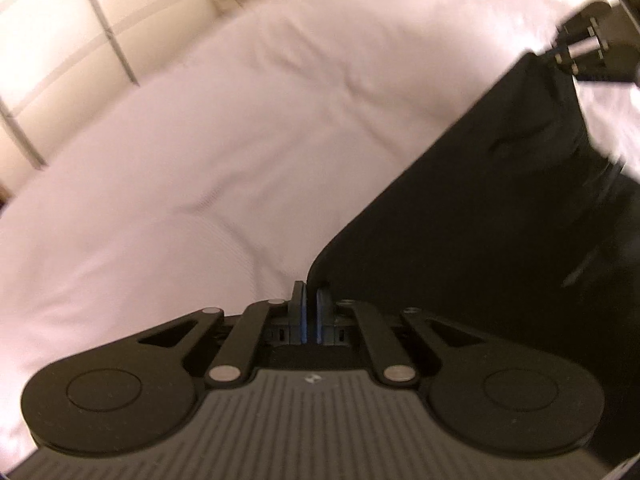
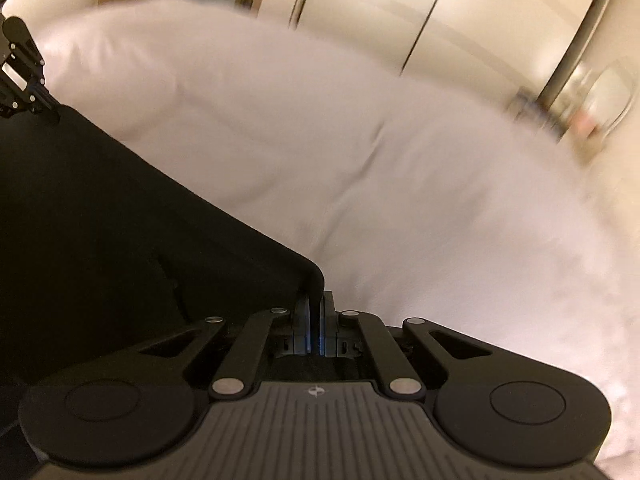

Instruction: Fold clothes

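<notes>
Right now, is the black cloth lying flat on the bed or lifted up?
Lifted up: the black cloth hangs stretched between the left gripper and right gripper, above the white bed.

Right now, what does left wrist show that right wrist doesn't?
Left wrist only: the left gripper from behind, shut on a corner of the black garment, with the right gripper far off at the other corner.

Right wrist only: the right gripper from behind, pinching its corner, and blurred clutter at the bed's far edge.

Both: the garment stretched between the two grippers over white bedding, pale panelled wall behind.
</notes>
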A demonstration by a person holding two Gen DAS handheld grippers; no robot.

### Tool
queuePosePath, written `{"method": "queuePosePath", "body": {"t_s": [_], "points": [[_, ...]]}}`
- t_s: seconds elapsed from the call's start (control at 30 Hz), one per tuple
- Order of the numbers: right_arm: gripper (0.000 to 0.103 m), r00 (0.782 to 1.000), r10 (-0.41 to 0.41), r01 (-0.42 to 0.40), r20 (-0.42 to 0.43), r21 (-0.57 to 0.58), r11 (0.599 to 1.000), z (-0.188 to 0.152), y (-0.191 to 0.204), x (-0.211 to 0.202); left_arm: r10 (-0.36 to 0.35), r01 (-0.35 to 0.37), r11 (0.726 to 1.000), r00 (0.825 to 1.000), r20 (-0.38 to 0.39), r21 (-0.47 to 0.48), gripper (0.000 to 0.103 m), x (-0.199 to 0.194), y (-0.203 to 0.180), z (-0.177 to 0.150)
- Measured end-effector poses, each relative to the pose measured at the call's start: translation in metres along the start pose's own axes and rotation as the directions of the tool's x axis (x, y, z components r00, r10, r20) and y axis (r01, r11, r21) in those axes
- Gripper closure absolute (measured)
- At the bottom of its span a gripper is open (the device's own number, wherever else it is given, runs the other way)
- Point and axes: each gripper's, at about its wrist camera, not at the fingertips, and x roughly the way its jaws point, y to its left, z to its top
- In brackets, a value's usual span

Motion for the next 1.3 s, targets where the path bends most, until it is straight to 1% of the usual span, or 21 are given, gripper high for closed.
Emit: {"method": "queuePosePath", "body": {"t_s": [0.1,0.23,0.3,0.37,0.47,0.5,0.57,0.63,0.67,0.7,0.73,0.77,0.83,0.87,0.93,1.03,1.1,1.2,1.23,1.27,1.3], "points": [[0.102,0.995,-0.045,0.047,0.089,-0.014,0.999,-0.012,0.012,-0.069,0.035,-0.033,0.998,0.999,0.035,-0.059,0.101,-0.073,-0.036,-0.016],[0.102,0.994,-0.041,0.042,0.101,-0.017,0.999,-0.052,0.046,-0.145,0.013,-0.025,0.98,0.998,-0.061,-0.197,0.101,-0.121,-0.099,-0.061],[0.102,0.999,-0.024,0.026,0.047,-0.035,0.999,-0.082,0.067,-0.169,-0.018,-0.019,0.963,0.991,-0.133,-0.267,0.101,-0.125,-0.133,-0.087],[0.102,0.999,-0.003,0.0,-0.052,-0.042,0.999,-0.118,0.089,-0.174,-0.06,-0.014,0.945,0.975,-0.214,-0.326,0.099,-0.115,-0.164,-0.116],[0.1,0.976,0.041,-0.046,-0.216,-0.018,0.999,-0.17,0.119,-0.171,-0.07,-0.054,0.934,0.942,-0.329,-0.354,0.095,-0.091,-0.2,-0.15],[0.098,0.963,0.042,-0.048,-0.266,-0.017,0.999,-0.184,0.125,-0.166,-0.059,-0.076,0.931,0.934,-0.353,-0.357,0.094,-0.085,-0.208,-0.157],[0.083,0.942,0.055,-0.059,-0.331,-0.002,0.998,-0.201,0.134,-0.159,-0.082,-0.064,0.908,0.942,-0.324,-0.415,0.086,-0.094,-0.205,-0.157],[0.072,0.949,0.057,-0.042,-0.31,0.054,0.998,-0.2,0.132,-0.167,-0.13,-0.022,0.863,0.956,-0.264,-0.504,0.073,-0.108,-0.194,-0.154],[0.06,0.954,0.075,-0.032,-0.289,0.151,0.988,-0.198,0.122,-0.174,-0.151,0.001,0.834,0.962,-0.227,-0.551,0.067,-0.117,-0.189,-0.153],[0.055,0.959,0.095,-0.025,-0.267,0.253,0.967,-0.196,0.112,-0.179,-0.162,0.011,0.814,0.965,-0.208,-0.581,0.066,-0.121,-0.185,-0.153],[0.054,0.96,0.128,-0.024,-0.247,0.383,0.923,-0.196,0.099,-0.181,-0.171,0.021,0.792,0.967,-0.189,-0.61,0.066,-0.125,-0.181,-0.154],[0.055,0.961,0.171,-0.028,-0.216,0.541,0.84,-0.203,0.085,-0.183,-0.18,0.029,0.768,0.969,-0.171,-0.64,0.065,-0.129,-0.176,-0.154],[0.055,0.965,0.22,-0.02,-0.144,0.796,0.605,-0.223,0.06,-0.186,-0.188,0.016,0.703,0.969,-0.163,-0.711,0.065,-0.132,-0.165,-0.172],[0.055,0.968,0.227,-0.01,-0.109,0.884,0.467,-0.235,0.049,-0.186,-0.196,0.011,0.653,0.968,-0.156,-0.757,0.065,-0.134,-0.157,-0.182],[0.055,0.976,0.211,0.01,-0.058,0.975,0.223,-0.26,0.034,-0.185,-0.206,-0.005,0.557,0.968,-0.144,-0.831,0.064,-0.13,-0.14,-0.197],[0.058,0.987,0.161,0.002,-0.004,1.0,0.014,-0.28,0.021,-0.181,-0.201,-0.03,0.433,0.971,-0.128,-0.901,0.062,-0.11,-0.114,-0.215],[0.061,0.985,0.17,0.014,-0.012,1.0,-0.015,-0.286,0.016,-0.175,-0.197,-0.039,0.359,0.973,-0.117,-0.932,0.062,-0.103,-0.106,-0.226],[0.078,0.983,0.183,0.036,-0.027,0.998,-0.047,-0.293,0.009,-0.167,-0.201,-0.044,0.255,0.975,-0.098,-0.966,0.07,-0.101,-0.098,-0.244],[0.084,0.982,0.181,0.054,-0.051,0.998,-0.012,-0.292,0.007,-0.168,-0.198,-0.041,0.237,0.976,-0.089,-0.971,0.079,-0.102,-0.099,-0.246],[0.087,0.983,0.171,0.063,-0.069,0.997,0.041,-0.283,0.006,-0.171,-0.189,-0.044,0.238,0.978,-0.09,-0.97,0.094,-0.103,-0.099,-0.246],[0.089,0.985,0.151,0.069,-0.085,0.992,0.105,-0.274,0.004,-0.176,-0.175,-0.049,0.257,0.98,-0.097,-0.965,0.098,-0.105,-0.099,-0.244]]}}
